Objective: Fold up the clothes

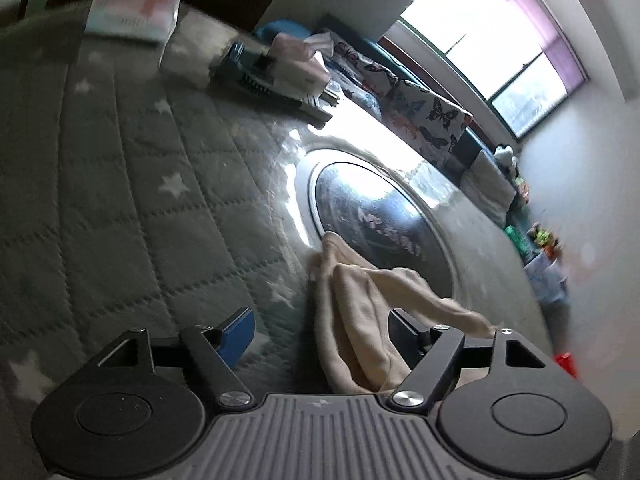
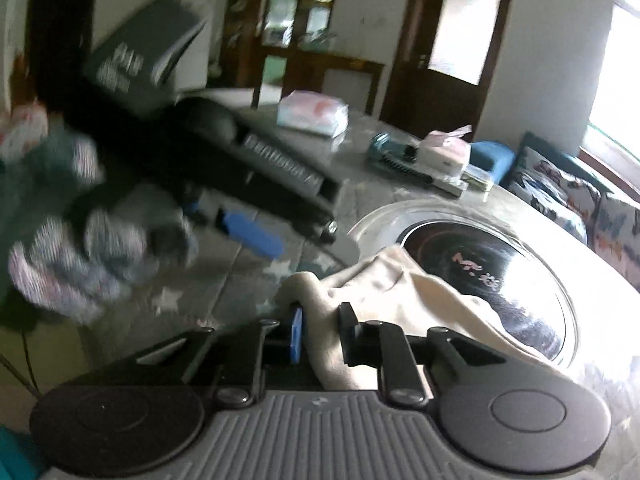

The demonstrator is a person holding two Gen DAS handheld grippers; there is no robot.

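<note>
A beige cloth [image 1: 360, 312] lies on the grey star-quilted table [image 1: 120, 184], partly over a round glass turntable [image 1: 372, 216]. My left gripper [image 1: 320, 340] is open; the cloth runs between its fingers and drapes over the right finger, the blue pad [image 1: 236, 334] stands clear. In the right wrist view my right gripper [image 2: 320, 332] is shut on the beige cloth [image 2: 384, 292] near its edge. The left gripper [image 2: 256, 236] shows there too, blurred, above the table to the left of the cloth.
A pack of tissues [image 1: 132, 12], a hairbrush [image 1: 260, 80] and a tissue box [image 1: 296, 64] lie at the table's far side. A butterfly-print sofa [image 1: 420, 116] stands beyond the table under the window. A patterned sleeve [image 2: 80, 264] is at left.
</note>
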